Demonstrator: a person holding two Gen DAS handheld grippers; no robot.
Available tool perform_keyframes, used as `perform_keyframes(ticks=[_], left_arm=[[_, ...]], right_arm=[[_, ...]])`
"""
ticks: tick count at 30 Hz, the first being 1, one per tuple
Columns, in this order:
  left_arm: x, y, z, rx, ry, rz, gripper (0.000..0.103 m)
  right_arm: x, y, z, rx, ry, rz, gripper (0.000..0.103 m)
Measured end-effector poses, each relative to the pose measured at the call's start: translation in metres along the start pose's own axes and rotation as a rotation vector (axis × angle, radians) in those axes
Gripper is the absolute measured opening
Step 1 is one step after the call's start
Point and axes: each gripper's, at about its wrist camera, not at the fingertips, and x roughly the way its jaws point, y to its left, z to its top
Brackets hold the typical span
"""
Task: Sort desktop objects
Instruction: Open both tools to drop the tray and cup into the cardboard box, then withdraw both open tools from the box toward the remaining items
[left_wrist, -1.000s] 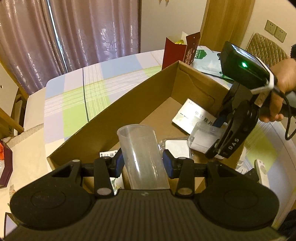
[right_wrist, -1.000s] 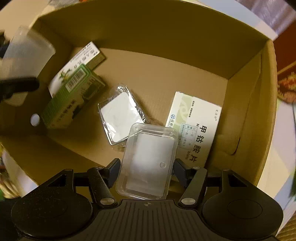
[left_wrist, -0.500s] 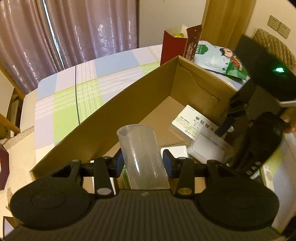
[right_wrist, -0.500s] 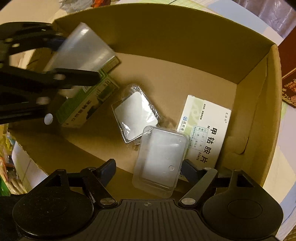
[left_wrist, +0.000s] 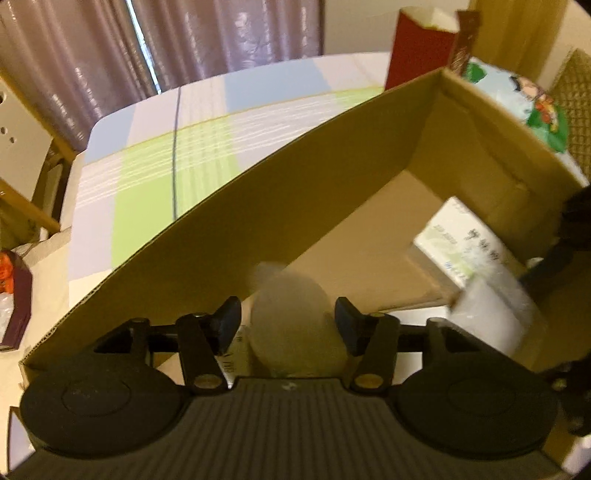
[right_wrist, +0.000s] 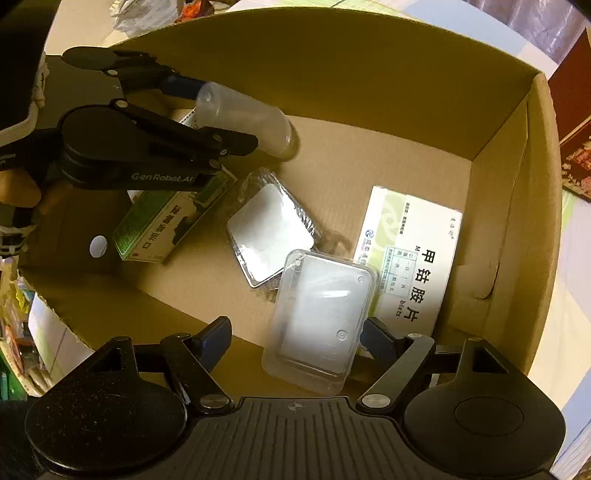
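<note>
Risk noted: the clear cup (right_wrist: 245, 120) lies tilted over the green box (right_wrist: 166, 225) near the left wall of the cardboard box (right_wrist: 509, 206); released there, it may roll onto the foil pack (right_wrist: 271, 230). The left gripper (left_wrist: 288, 325) has just been opening, pads now clear of the cup between them. The right gripper (right_wrist: 295, 338) stands wide, its jaws having just been opening; the clear plastic case (right_wrist: 321, 314) rests between them, unclamped, by the near wall

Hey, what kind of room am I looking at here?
Probably a home dining or living room: a table with a pastel checked tablecloth, purple curtains behind it, and a cardboard box holding medicine packets, being filled on the table.
</note>
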Motion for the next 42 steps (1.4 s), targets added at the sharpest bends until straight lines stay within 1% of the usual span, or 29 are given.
perform_keyframes(ticks=[1, 6, 13, 25, 30, 38, 42], left_arm=[[0.001, 0.001, -0.001, 0.0, 0.001, 0.009, 0.059], [-0.002, 0.005, -0.005, -0.013, 0.002, 0.007, 0.06], [-0.019, 0.004, -0.007, -0.012, -0.018, 0.014, 0.063], [-0.057, -0.001, -0.012, -0.017, -0.075, 0.038, 0.064], [-0.078, -0.003, -0.018, -0.022, -0.108, 0.038, 0.064], [-0.121, -0.003, -0.032, -0.046, -0.181, 0.051, 0.066], [-0.141, -0.003, -0.041, -0.059, -0.203, 0.069, 0.068]], right_arm=[[0.0, 0.0, 0.0, 0.004, 0.001, 0.001, 0.081], [0.005, 0.001, 0.001, 0.024, 0.001, 0.003, 0.081], [-0.003, -0.003, 0.001, 0.042, -0.003, -0.006, 0.081], [-0.024, -0.002, -0.011, 0.089, -0.077, -0.026, 0.081], [-0.043, -0.003, -0.021, 0.102, -0.145, -0.044, 0.081], [-0.088, 0.007, -0.046, 0.107, -0.311, -0.076, 0.081], [-0.102, 0.01, -0.061, 0.108, -0.362, -0.091, 0.081]])
